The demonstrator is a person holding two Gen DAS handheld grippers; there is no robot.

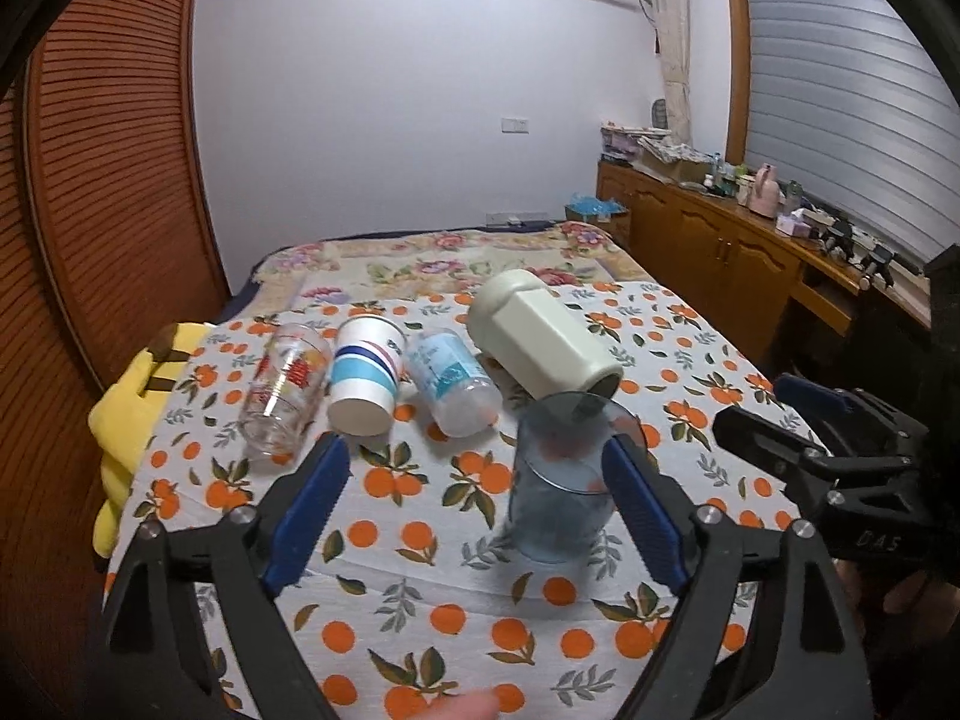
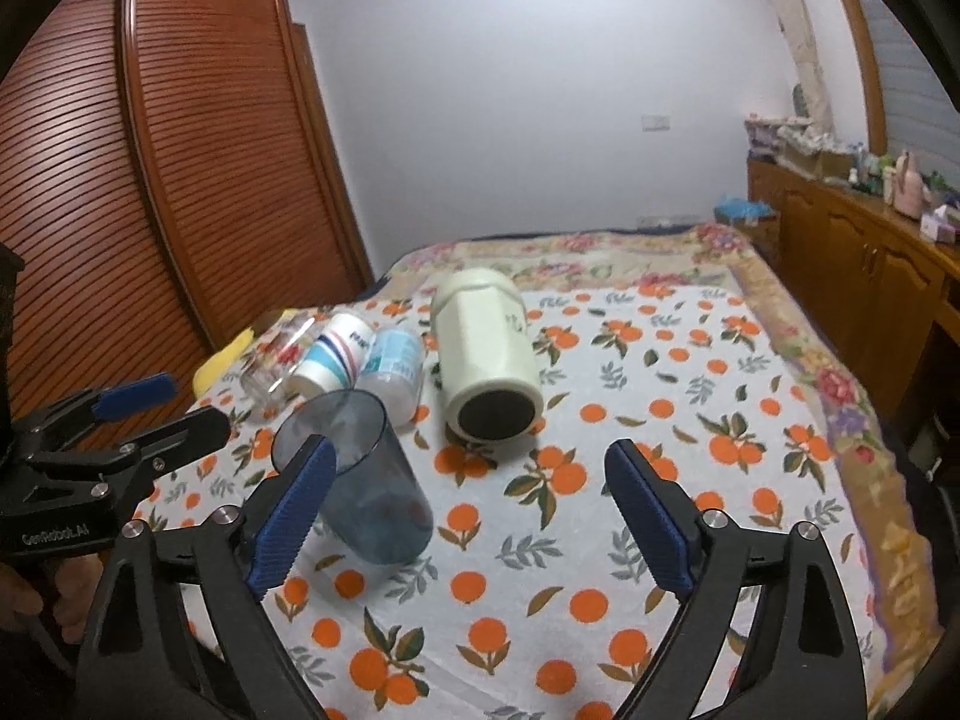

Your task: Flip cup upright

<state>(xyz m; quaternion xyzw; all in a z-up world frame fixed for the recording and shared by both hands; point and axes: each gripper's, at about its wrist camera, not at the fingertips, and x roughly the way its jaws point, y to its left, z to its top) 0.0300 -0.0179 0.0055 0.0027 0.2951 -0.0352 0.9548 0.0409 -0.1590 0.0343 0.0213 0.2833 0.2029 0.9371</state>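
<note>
Blue translucent cup (image 1: 561, 480): upright, slightly blurred, on the orange-print cloth (image 1: 420, 540) near the bed's front edge. Left gripper (image 1: 474, 510): jaws wide, empty. Right gripper (image 2: 474, 516): likewise. Advice: withdraw gently; avoid clipping the rim.

Bed (image 2: 798, 324) with floral blanket, orange-print cloth (image 1: 420, 540) spread over it, blue tumbler (image 1: 564, 480) upright, cream mug (image 1: 540, 336), clear bottle (image 1: 456, 384), striped paper cup (image 1: 366, 378) and printed glass (image 1: 285, 396) lying sideways, yellow cushion (image 1: 129, 414) at edge
</note>
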